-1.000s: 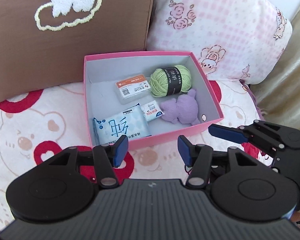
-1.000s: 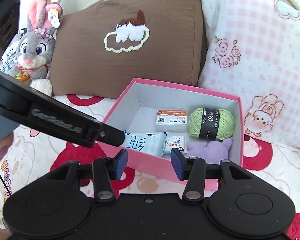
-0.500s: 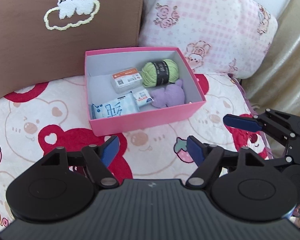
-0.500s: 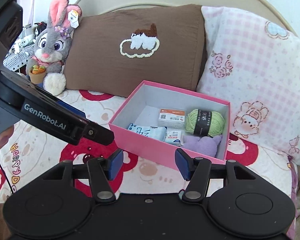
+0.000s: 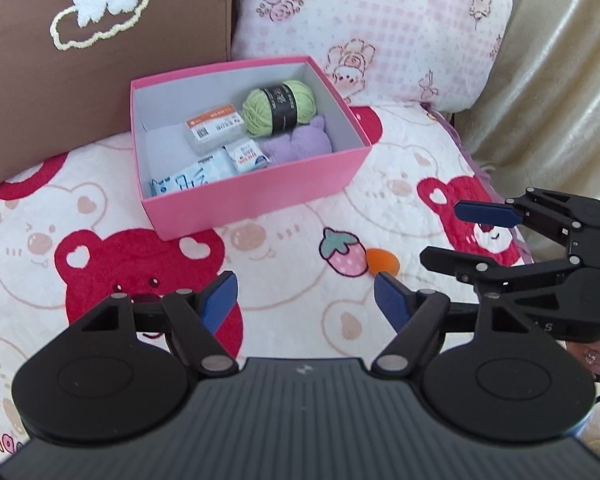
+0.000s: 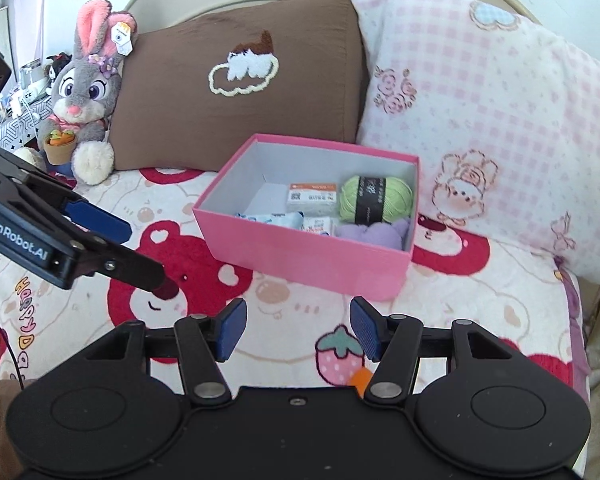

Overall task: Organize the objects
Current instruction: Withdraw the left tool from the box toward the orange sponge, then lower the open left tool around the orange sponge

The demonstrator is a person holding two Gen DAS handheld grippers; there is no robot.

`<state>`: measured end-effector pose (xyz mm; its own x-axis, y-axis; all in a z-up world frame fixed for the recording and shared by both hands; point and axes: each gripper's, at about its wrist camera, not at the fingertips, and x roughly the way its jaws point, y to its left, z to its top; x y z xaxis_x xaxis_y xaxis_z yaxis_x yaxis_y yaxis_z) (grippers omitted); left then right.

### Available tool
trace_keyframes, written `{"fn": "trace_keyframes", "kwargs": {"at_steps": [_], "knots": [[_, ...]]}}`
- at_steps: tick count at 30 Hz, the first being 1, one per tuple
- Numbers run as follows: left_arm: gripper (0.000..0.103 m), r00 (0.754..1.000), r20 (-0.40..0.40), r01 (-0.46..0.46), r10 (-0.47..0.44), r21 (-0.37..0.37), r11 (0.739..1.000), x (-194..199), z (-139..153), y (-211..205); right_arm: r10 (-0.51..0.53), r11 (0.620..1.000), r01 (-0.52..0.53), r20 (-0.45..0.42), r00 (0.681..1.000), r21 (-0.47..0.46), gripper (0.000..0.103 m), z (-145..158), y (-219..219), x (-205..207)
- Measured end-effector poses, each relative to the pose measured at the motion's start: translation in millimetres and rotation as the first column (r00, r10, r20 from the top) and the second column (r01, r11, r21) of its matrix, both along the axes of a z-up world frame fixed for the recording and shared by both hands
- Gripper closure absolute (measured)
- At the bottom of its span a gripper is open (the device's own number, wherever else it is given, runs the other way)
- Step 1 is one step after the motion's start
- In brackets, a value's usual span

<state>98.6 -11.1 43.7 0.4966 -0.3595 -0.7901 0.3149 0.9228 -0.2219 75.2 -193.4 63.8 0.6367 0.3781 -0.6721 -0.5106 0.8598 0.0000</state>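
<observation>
An open pink cardboard box (image 5: 256, 196) with a pale grey lining sits on a white quilted bedspread (image 5: 284, 248) printed with red bears and strawberries, its far side close to the pillows. Inside it, a ball of light green yarn (image 5: 278, 108) with a black paper band lies at the back, just beside a small clear plastic case with an orange-and-white label (image 5: 214, 128). A lilac plush toy (image 5: 300, 146) lies in front of the yarn, a small white sachet (image 5: 246, 156) next to it, and a blue-and-white tissue pack (image 5: 188, 176) lies along the near wall.

A small orange rounded object (image 5: 382, 263) lies on the bedspread in front of the box, beside a printed strawberry and near the right gripper.

The left gripper (image 5: 306, 300) hovers over the bedspread with its blue-padded jaws apart and nothing between them. The right gripper (image 6: 298, 330) hangs likewise, jaws apart and empty, well short of the box.

Behind the box stand a brown pillow with a white embroidered cloud (image 6: 240, 76) and a pink gingham pillow with rose and rabbit prints (image 6: 480, 120). A grey plush rabbit with pink ears (image 6: 86, 96) leans at the brown pillow's left.
</observation>
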Motion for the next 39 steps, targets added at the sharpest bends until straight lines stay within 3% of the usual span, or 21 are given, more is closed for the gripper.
{"fn": "trace_keyframes", "kwargs": {"at_steps": [6, 20, 27, 33, 39], "knots": [[0.028, 0.998, -0.033, 0.051, -0.052, -0.028, 0.998, -2, -21, -16, -0.008, 1.0, 0.009, -0.022, 1.0, 0.027, 0.041, -20, -22, -11], [0.028, 0.992, -0.017, 0.124, -0.125, -0.065, 0.99, -5, -57, -57, 0.032, 0.997, -0.031, 0.024, 0.999, -0.07, 0.041, -74, -21, -25], [0.028, 0.99, -0.027, 0.136, -0.139, -0.102, 0.985, 2, -79, -72, 0.023, 0.998, -0.021, 0.029, 0.999, -0.061, 0.04, -95, -32, -21], [0.028, 0.987, -0.038, 0.154, -0.159, -0.11, 0.982, 12, -101, -86, -0.049, 0.998, 0.051, 0.056, 0.997, -0.048, 0.037, -123, -43, -9], [0.028, 0.983, -0.102, 0.143, -0.154, -0.103, 0.984, 33, -125, -99, -0.067, 0.998, 0.067, 0.017, 0.998, 0.015, 0.035, -147, -43, 8]]}}
